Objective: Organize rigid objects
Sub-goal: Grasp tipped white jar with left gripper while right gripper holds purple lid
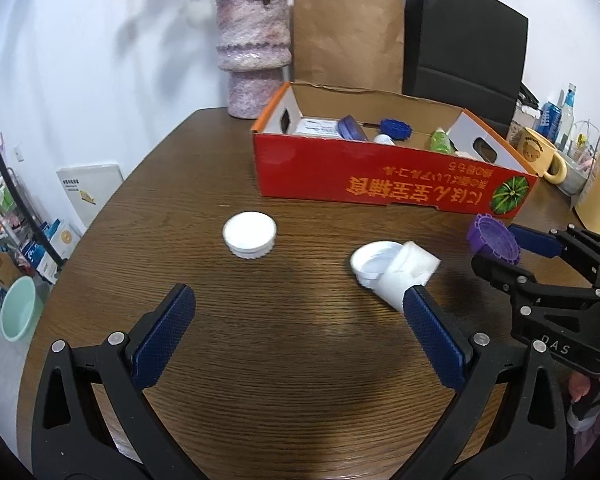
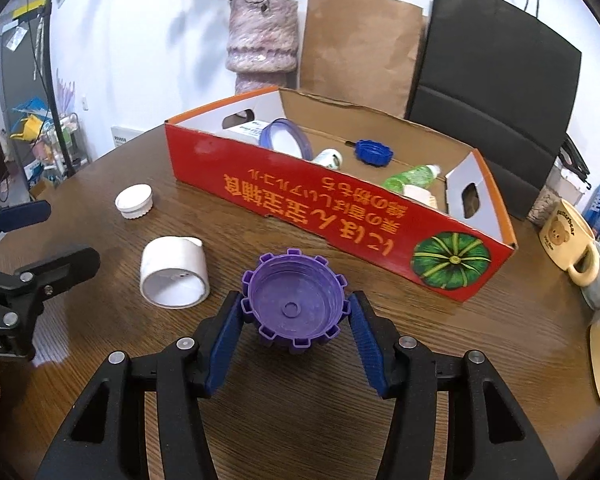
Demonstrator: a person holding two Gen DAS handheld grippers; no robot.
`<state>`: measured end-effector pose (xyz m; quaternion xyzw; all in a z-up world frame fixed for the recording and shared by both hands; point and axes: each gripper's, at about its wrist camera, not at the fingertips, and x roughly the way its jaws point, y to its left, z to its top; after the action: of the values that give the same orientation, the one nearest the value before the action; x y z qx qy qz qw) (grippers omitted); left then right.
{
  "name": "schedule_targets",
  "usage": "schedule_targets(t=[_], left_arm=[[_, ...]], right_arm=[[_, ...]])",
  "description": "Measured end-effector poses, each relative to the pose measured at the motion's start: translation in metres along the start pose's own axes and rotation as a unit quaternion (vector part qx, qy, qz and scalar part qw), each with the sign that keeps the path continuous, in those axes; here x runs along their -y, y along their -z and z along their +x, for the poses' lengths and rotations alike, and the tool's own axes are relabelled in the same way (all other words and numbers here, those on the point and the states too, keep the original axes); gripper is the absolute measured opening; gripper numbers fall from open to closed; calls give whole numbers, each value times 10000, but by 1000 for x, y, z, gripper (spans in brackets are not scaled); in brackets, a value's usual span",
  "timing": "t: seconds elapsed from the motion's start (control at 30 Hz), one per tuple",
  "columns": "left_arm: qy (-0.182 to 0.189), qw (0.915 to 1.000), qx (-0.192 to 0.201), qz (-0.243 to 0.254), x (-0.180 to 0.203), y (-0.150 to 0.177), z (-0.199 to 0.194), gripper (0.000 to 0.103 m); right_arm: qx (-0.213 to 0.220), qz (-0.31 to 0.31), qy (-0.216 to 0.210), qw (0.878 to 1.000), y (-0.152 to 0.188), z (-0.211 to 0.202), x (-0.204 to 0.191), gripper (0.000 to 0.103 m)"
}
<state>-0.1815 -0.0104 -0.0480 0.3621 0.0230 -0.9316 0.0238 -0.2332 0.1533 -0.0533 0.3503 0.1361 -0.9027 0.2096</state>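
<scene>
Purple ribbed cap (image 2: 294,302) gripped in right tongs (image 2: 296,316), next needing carriage over red carton (image 2: 340,208) wall; left tongs (image 1: 296,320) wide, empty.

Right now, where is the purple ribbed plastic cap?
The purple ribbed plastic cap sits clamped in the right hand-held gripper, just before the red cardboard box.

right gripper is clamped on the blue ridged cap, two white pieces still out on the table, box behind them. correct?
Not quite: the cap in the right gripper is a purple ridged cap, as the right wrist view shows. The blue ridged cap already lies in the red cardboard box. The rest holds: the white lid and the white tube piece are still on the table.
</scene>
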Motion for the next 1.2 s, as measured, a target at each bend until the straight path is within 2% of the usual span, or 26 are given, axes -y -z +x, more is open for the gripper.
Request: schedule_targets(t=[0.4,0.73,0.93,1.17,1.2], left_arm=[[42,9996,-36,263,35,-2,10,103],[95,9994,-1,331,49,-9,20,102],[235,9985,2,485,57,-9,23,87],[397,9974,-63,599,61,-7,25,59],[404,9973,-69,614,62,-6,25,57]], right_arm=[[66,119,72,9999,10,-11,23,58],[61,216,1,9997,14,-10,28,58],[50,301,48,9995,15,-9,30,58],[105,302,48,9995,15,-11,29,58],[108,297,50,9995,15,-11,29,58]])
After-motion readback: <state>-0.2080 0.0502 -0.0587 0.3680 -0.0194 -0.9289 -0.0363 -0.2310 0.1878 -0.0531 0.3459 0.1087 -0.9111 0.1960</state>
